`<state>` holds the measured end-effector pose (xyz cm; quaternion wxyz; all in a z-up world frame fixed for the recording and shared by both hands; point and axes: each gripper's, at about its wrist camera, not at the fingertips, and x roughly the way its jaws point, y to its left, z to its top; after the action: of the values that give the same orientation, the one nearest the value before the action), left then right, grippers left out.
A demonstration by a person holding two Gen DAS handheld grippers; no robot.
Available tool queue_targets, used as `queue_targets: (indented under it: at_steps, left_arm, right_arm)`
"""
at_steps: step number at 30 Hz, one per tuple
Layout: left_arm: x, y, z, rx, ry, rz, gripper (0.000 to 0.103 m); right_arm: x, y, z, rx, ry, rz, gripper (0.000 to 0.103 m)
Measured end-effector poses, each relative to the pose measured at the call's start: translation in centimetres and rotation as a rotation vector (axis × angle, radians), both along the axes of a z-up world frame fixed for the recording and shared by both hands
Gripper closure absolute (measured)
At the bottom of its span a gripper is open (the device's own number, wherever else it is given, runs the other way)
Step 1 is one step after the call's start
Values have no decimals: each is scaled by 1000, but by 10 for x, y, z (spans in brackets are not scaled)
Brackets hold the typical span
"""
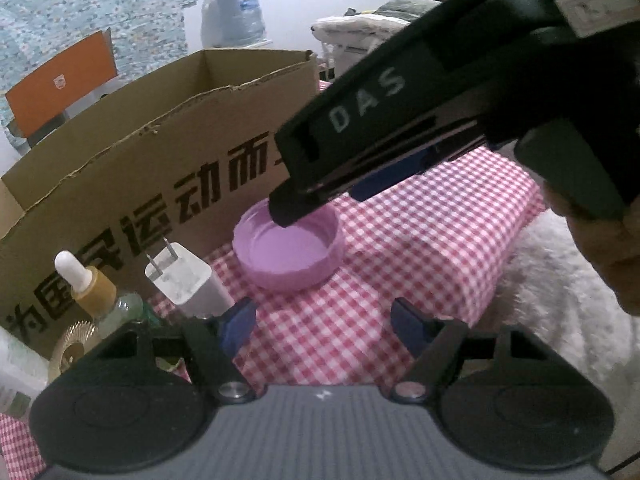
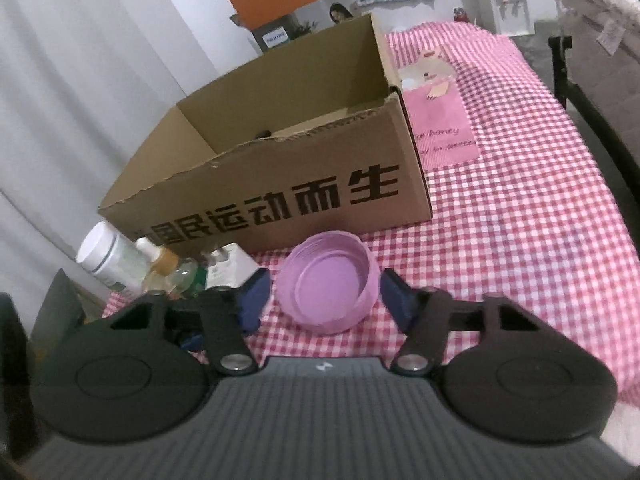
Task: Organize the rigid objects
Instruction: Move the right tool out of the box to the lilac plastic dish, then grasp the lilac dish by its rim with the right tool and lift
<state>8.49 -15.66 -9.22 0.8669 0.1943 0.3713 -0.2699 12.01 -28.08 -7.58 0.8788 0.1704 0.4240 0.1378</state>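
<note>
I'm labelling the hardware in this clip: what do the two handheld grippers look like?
Both match: a grey ribbed body with a small white logo, two round black discs, black linkage arms on silver pivots, and dark blue finger pads. The right gripper, seen from the left gripper, has white "DAS" lettering.

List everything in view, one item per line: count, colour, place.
cardboard box: one, brown with black print, open, behind the small items.
lid: one, lilac, hollow side up on the cloth, between the right gripper's fingers.
charger plug: one, white, left of the lid.
dropper bottle: one, clear, tan collar, left of the plug.
jar: one, white, far left.
tablecloth: one, pink-white check.
left gripper: black, blue pads, open over bare cloth.
right gripper: black, open, flanking the lid.
</note>
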Motion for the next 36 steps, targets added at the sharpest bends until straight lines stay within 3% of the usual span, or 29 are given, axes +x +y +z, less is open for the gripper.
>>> queue_targets:
  at_steps: [4,11,21,29,36]
  left_arm:
    - [6,-2,-4,-4,3,15,26]
    - [17,-8,-4,-27,12,32,26]
    - [0,-15,-4,-40,34,-47,26]
    - [1,-17,-5,1,1,-27,25]
    - [15,-28,-5,9,-14,-41,24]
  right_arm:
    - [19,0,-12,-27,24,13,68]
    - [30,6,-29,-102,57,55,85]
    - [-1,9,-31,-206,39,91,85]
    - [-25,0,-27,-193,53,71,85]
    - [-18,-4,-24,-160,55,68,84]
